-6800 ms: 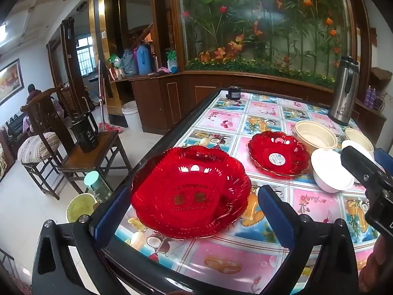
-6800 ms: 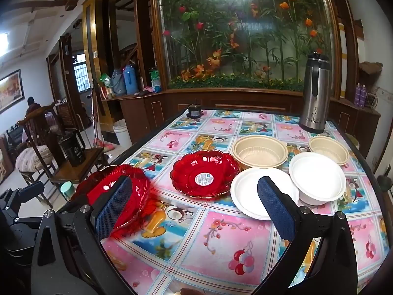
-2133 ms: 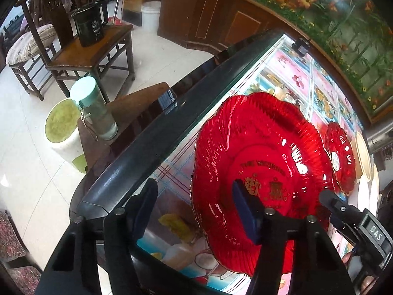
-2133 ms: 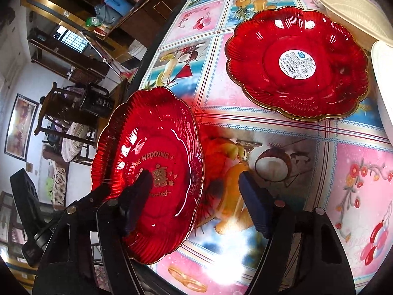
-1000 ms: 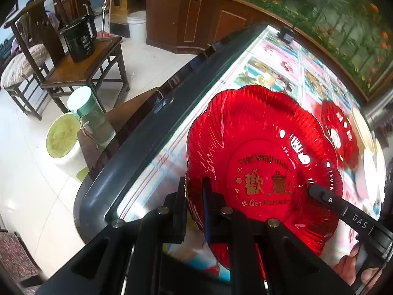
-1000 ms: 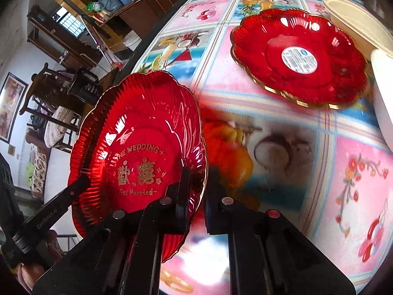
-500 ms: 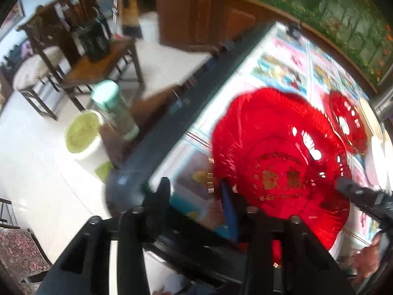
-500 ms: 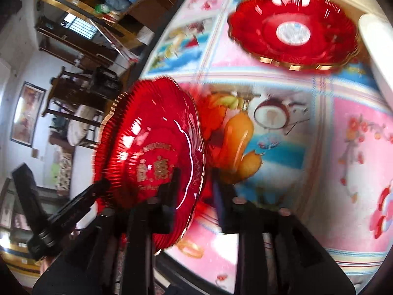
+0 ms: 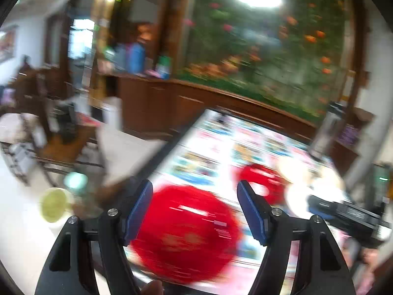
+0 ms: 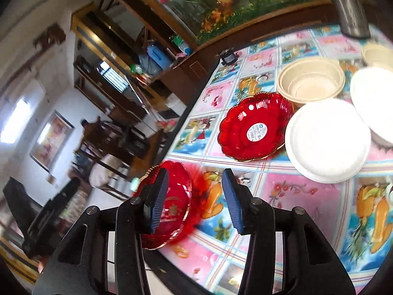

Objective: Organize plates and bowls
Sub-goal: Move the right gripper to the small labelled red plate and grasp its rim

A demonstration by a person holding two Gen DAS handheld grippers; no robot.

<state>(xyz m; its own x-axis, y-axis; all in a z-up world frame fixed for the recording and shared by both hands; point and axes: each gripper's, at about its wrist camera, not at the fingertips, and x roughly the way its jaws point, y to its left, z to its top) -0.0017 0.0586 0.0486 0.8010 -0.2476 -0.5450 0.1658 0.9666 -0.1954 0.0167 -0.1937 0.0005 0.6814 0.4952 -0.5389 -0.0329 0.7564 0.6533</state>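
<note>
Plates first: big scalloped red glass plate with gold lettering (image 10: pixel 172 211) sits flat at the near corner of the fruit-print tablecloth table (image 10: pixel 282 196), rim right by the dark edge. Blurry in the left wrist view (image 9: pixel 186 231) but clearly down on the cloth there too.

Left gripper (image 9: pixel 195 211) spreading wide, blue pads well apart, nothing pinched; plate visible through the gap, just ahead and below. Right gripper (image 10: pixel 195 198) also opening, narrower gap, nothing between the pads either. From the right wrist view the big plate lies to the left of the gap, half hidden behind the left finger, so not lined up with it at all.

Smaller scalloped red plate with a round white sticker (image 10: pixel 255 129) sits further up the table, ahead of the right gripper and a bit to the right, touching or nearly touching the flat white round plate (image 10: pixel 328 140) beside it. Beige round bowl (image 10: pixel 310 80) just behind those two, another white dish (image 10: pixel 373 103) and a second beige bowl (image 10: pixel 378 54) at the far right. No real long axis on any of these, all round-ish.

So probably: right side nearer the small red plate and the white and beige pile, left side nearer the big red one. Guessing the next grab goes forward and right, at a near rim. Steel thermos (image 10: pixel 348 7) at the back, well out of the way.
</note>
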